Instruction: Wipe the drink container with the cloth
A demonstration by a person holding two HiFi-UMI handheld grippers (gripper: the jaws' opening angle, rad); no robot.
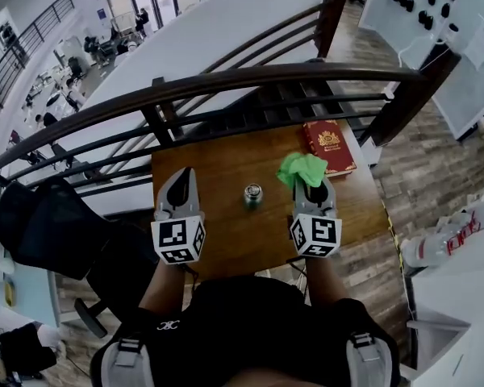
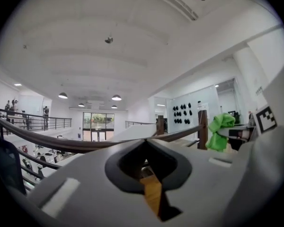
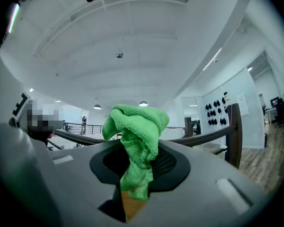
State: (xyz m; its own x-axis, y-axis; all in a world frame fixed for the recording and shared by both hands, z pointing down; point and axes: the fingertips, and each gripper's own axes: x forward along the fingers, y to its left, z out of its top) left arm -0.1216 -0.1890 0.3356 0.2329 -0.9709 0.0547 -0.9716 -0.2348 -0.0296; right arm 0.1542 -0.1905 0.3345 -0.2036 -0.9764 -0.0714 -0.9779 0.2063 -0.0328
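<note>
Your left gripper point(image 2: 146, 148) has its jaws closed on nothing, so nothing steadies the small silvery metal drink can point(image 1: 252, 194). A sideways wipe could, I judge, tip it or shove it across the brown wooden table point(image 1: 218, 168). Your right gripper point(image 3: 139, 148) is clamped on the bunched green microfibre cloth point(image 3: 135, 126), and its loose top may flop and snag. The can stands upright between both grippers, touched by neither, with its round top shiny and its sides hidden from above
</note>
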